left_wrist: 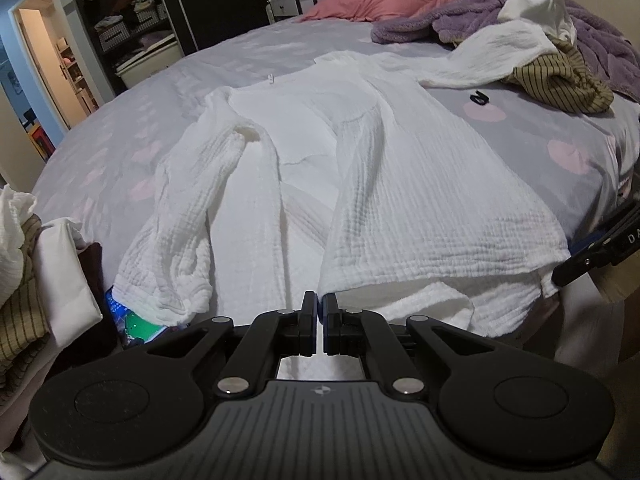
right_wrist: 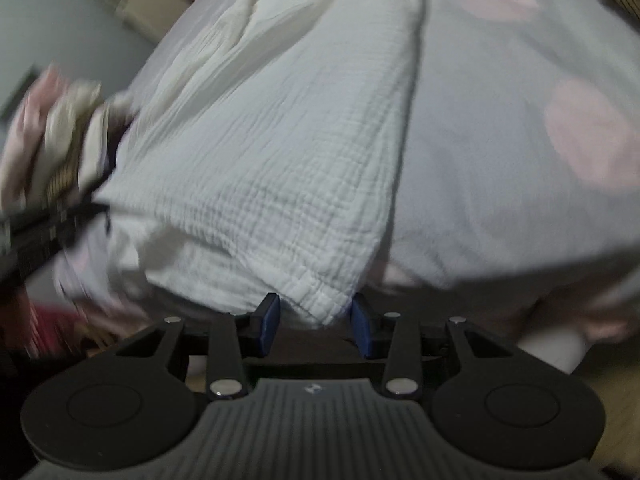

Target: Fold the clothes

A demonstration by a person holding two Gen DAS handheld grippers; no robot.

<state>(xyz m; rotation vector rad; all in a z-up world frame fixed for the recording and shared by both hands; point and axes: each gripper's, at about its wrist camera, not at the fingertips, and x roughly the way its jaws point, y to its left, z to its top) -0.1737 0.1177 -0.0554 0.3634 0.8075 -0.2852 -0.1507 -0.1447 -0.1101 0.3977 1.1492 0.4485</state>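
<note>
White crinkled shirt [left_wrist: 400,168] lies spread on bed [left_wrist: 520,136]; left gripper [left_wrist: 319,312] clenched at its hem, right gripper [right_wrist: 316,320] released, straddling a corner.

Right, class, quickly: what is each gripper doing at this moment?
Left gripper: shut, at the hem of the white crinkle shirt; whether it pinches cloth cannot be told.
Right gripper: open, the shirt's corner between its fingers, not clamped.
</note>
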